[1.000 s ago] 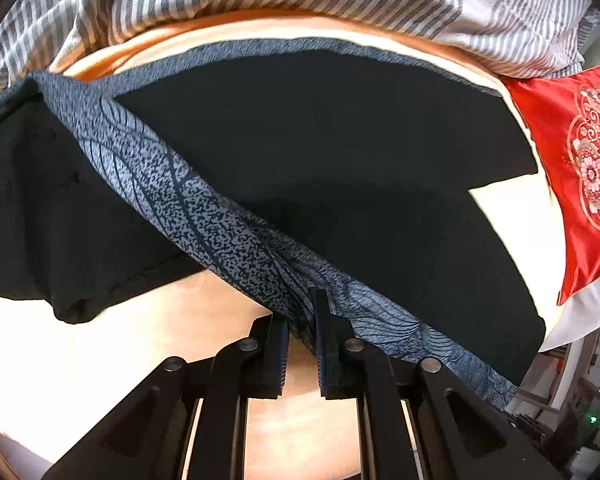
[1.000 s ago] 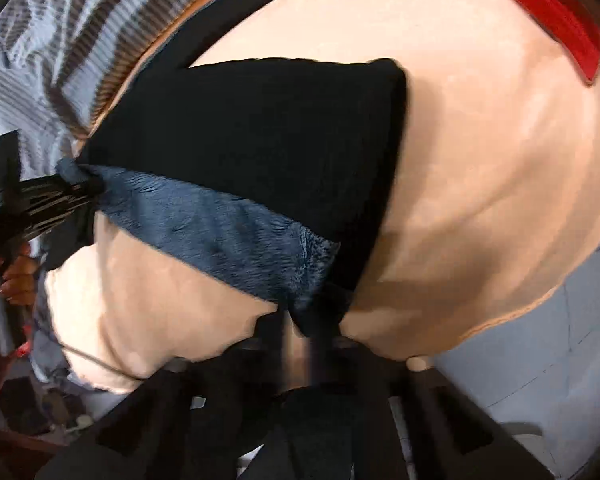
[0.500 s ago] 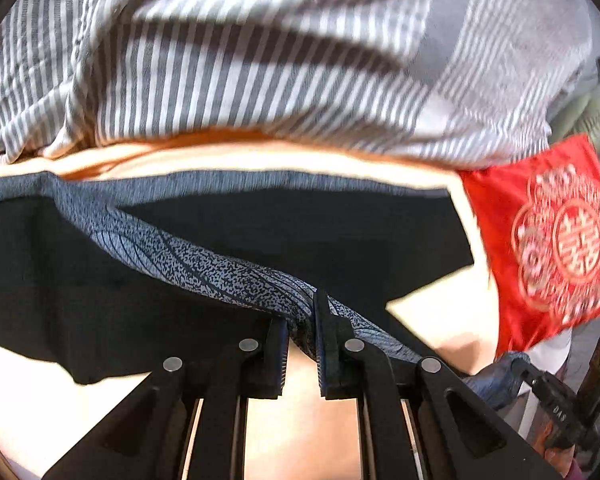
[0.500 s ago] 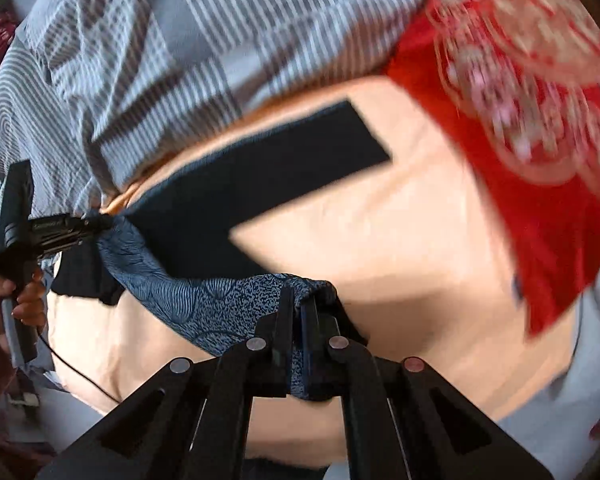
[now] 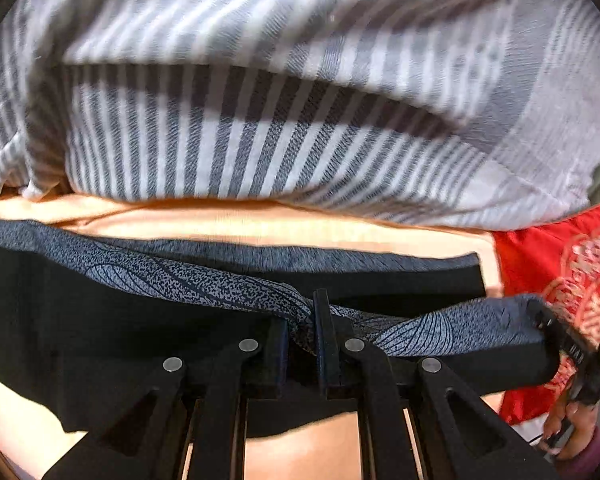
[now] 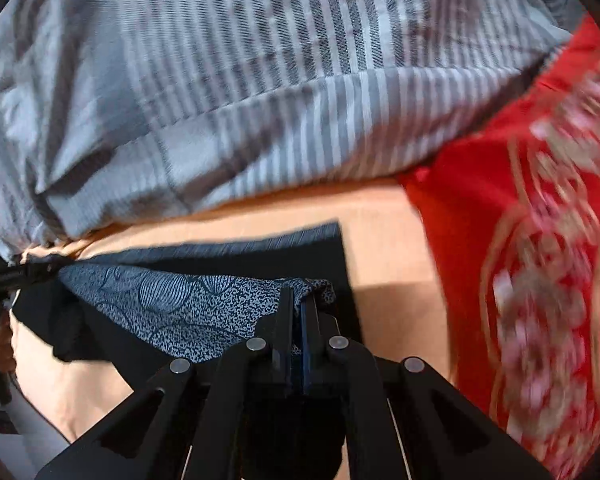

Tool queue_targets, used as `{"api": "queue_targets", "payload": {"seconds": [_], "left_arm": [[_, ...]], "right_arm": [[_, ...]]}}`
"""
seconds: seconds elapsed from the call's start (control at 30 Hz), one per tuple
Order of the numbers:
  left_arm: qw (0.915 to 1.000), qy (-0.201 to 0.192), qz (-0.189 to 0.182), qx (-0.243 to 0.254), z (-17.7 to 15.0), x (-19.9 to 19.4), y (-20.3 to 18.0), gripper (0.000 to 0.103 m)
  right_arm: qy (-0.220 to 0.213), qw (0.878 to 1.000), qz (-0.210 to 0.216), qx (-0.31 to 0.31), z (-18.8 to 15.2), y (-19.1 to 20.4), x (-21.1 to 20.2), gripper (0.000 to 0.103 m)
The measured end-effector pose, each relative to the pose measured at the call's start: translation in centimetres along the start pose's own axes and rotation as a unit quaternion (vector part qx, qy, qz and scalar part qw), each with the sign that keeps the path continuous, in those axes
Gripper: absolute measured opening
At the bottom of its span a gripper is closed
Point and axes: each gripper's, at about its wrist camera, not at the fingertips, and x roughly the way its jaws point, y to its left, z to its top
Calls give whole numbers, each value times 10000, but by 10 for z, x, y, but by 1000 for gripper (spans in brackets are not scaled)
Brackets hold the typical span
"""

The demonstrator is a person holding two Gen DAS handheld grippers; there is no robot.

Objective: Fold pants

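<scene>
Lay spread on the peach sheet (image 5: 228, 224): black pants (image 5: 100, 320), with the blue patterned band (image 5: 204, 280) lifted off the rest and stretched between two tongs. Clamped on the band near its middle by the left gripper (image 5: 304, 320), jaws closed, cloth bunched and pinched between the fingers (image 5: 322, 332). Pinched at its right end by the right gripper (image 6: 298, 312), jaws shut tight on a fold of the same patterned cloth. Seen from the right wrist: band (image 6: 188, 300) running leftward from the closed fingers (image 6: 286, 320) to the other tool at the far left edge, black fabric (image 6: 332, 264) lying flat beneath and behind it on the sheet (image 6: 388, 240). Seen from the left wrist: right gripper (image 5: 548, 320) at the far right, holding the band's end, with a hand (image 5: 572, 428) on its handle below. Beyond the pants, heaped across the top of both views: a grey striped duvet (image 5: 260, 132) touching the sheet's far edge. To the right, beside the pants but apart from them: a red cushion (image 6: 520, 260) with gold embroidery, blurred in the right view, partly tucked under the duvet (image 6: 280, 100). Hung taut, not slack, between the two grips: the band; sagging below it onto the sheet: the black fabric.
</scene>
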Motion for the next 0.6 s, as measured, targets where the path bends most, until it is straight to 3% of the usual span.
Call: {"api": "queue_targets", "payload": {"seconds": [0.17,0.47,0.53,0.6], "left_arm": [[9990,170,395,-83,9,29,-6,13],[9988,357,279,-188,10,15,-5,16],[9987,360,321,-143,7,6,-6,16],[9987,372,332,-79,5,-1,-7,16]], "right_arm": [[288,9993,92,230,27,-15,50,3],[601,9974,118,370,32,-29,91,4],[592,9962,150,613,35,-38,90,23],[602,9937,296,898,37,-48,86,35]]}}
